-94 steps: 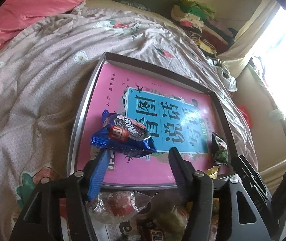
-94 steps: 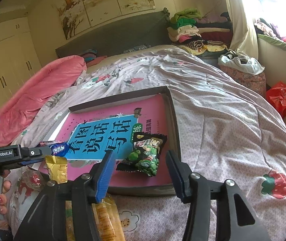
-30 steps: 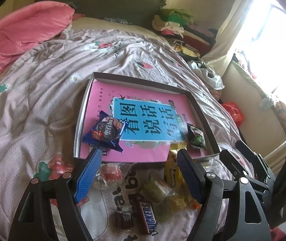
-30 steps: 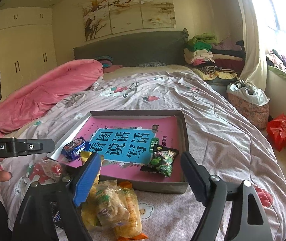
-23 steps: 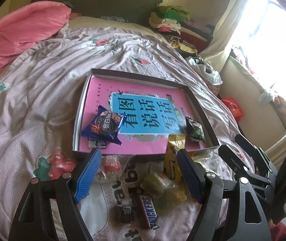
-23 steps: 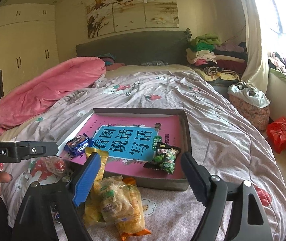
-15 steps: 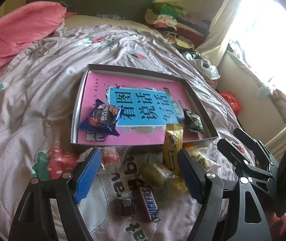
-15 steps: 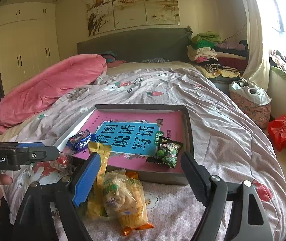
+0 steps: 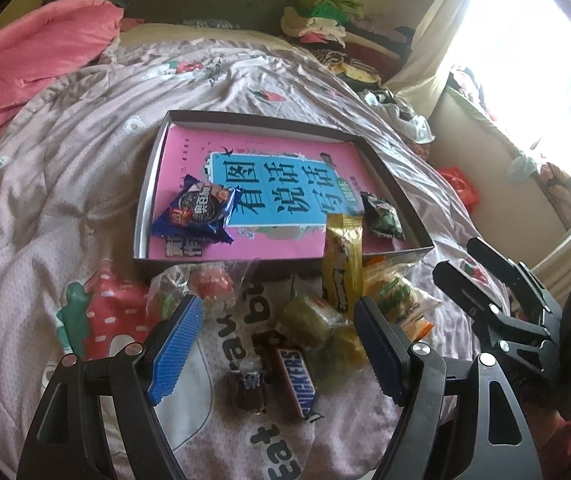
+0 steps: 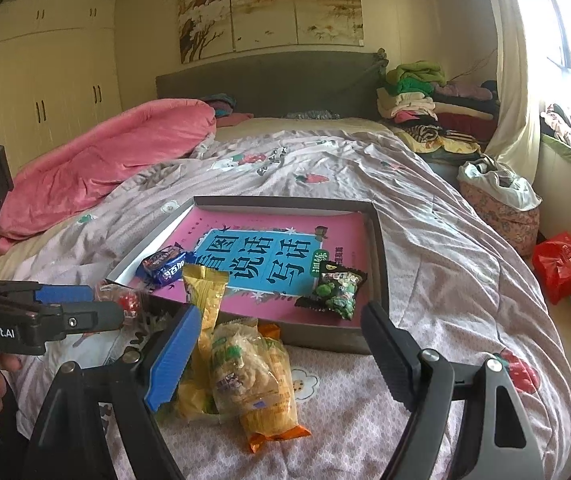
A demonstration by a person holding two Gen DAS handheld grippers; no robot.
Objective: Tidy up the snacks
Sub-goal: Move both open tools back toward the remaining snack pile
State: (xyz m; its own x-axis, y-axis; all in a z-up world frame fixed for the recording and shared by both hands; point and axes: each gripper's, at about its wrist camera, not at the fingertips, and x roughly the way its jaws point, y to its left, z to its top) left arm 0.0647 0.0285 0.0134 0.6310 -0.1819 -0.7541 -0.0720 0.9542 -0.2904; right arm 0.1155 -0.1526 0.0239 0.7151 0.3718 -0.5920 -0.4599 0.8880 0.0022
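Observation:
A shallow grey box [image 9: 147, 196] [image 10: 377, 280] with a pink book inside lies on the bed. In it rest a blue cookie pack [image 9: 197, 212] [image 10: 163, 266] at the left and a dark green snack bag [image 9: 381, 216] [image 10: 337, 290] at the right. In front of the box lies a loose heap: a yellow packet [image 9: 341, 264] [image 10: 205, 296], a Snickers bar [image 9: 297, 380], a clear bag with red sweets [image 9: 205, 284], a green candy [image 9: 305, 320] and a yellow-orange bag [image 10: 257, 380]. My left gripper [image 9: 277, 328] hangs open above the heap. My right gripper [image 10: 277, 336] is open too, empty, over the orange bag.
A pink duvet [image 10: 105, 164] is bunched at the bed's far left by the grey headboard [image 10: 269, 80]. Folded clothes [image 10: 425, 96] are piled at the far right. A red bag [image 10: 561, 266] sits on the floor beside the bed. The pale floral quilt [image 9: 45, 168] surrounds the box.
Both grippers have drawn back from the box, so the loose heap in front of it has come into view. The cookie pack and green bag stay in the box. Jaws unchanged.

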